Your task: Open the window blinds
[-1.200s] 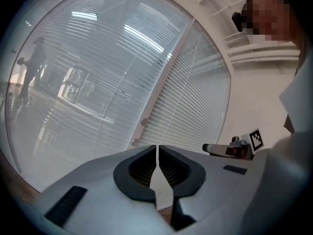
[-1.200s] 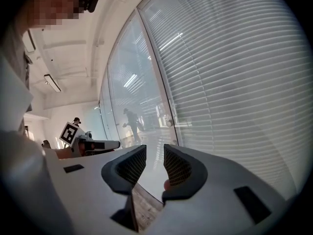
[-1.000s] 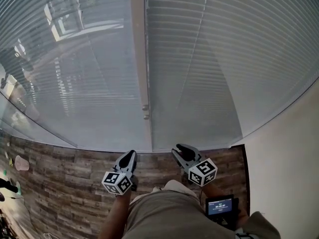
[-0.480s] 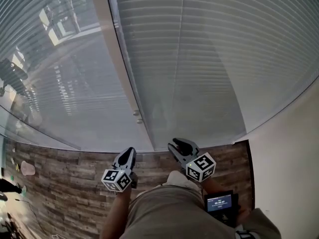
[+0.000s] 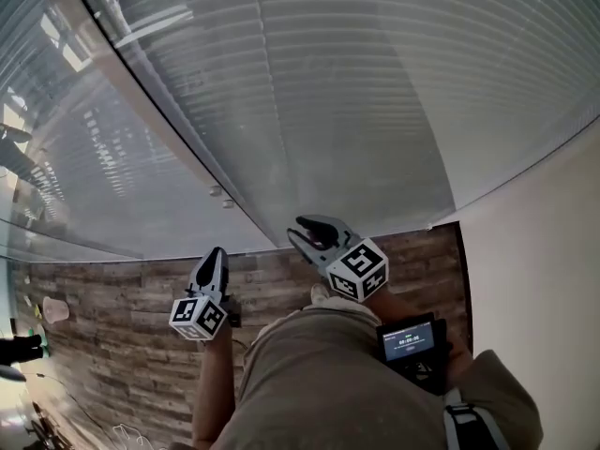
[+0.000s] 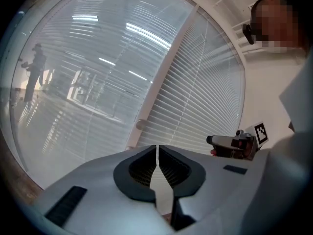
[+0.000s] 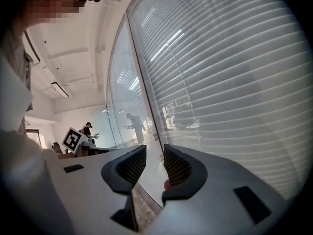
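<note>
Nearest, above the wooden floor (image 5: 103, 326), the left gripper (image 5: 214, 253) is pressed together on nothing, and the right gripper (image 5: 300, 230) stands slightly spread and empty. Beyond both, untouched, the window blinds (image 5: 394, 92) hang lowered to the floor.

The head view looks steeply down from above the person onto the wooden floor (image 5: 112, 336) and the foot of the blinds (image 5: 375, 92), with the left tool (image 5: 215, 254) and right tool (image 5: 298, 231) low in frame. Each gripper view rides on its tool and faces along the jaws, close to the blinds. All three views share the blinds and the window post (image 5: 141, 68).
</note>
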### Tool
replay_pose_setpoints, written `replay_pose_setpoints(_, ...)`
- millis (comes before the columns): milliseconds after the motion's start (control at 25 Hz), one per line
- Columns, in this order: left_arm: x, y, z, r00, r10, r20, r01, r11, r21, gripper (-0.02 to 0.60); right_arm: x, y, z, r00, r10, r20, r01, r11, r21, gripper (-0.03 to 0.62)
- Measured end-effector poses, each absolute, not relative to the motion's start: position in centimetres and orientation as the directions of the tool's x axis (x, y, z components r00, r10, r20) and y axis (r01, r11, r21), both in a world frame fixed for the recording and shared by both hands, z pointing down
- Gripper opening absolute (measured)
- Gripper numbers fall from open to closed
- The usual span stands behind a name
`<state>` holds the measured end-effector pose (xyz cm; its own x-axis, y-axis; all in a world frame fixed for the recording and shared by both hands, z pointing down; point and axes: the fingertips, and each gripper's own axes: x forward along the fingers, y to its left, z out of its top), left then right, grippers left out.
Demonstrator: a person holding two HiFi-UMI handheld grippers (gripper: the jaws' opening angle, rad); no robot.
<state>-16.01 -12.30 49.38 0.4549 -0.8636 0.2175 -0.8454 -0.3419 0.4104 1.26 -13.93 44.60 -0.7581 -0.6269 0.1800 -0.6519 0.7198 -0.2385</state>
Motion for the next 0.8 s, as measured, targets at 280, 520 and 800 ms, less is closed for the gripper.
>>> replay_pose_setpoints(280, -15.2, -12.5, 50.9, 0.396, -0.888, 0.234, -0.882, -0.297, 0.365, 0.032, 1.5, -15.0, 45.7, -0.796, -0.573, 0.195, -0.605, 0.757, -0.246, 0.117)
replay_pose_setpoints(520, -15.3, -12.5, 52.9, 0.379, -0.89, 0.254, -0.873, -0.252, 0.418, 0.032, 0.9, -14.7, 47.6, -0.811, -0.546, 0.208, -0.584, 0.766, -0.267, 0.117)
replay_pose_setpoints(800, -16.9, -13.9, 55.2, 0.39, -0.878, 0.277, -0.867, -0.249, 0.432, 0.032, 0.7, -15.3, 49.7, -0.797, -0.571, 0.199, -0.604, 0.74, -0.296, 0.117)
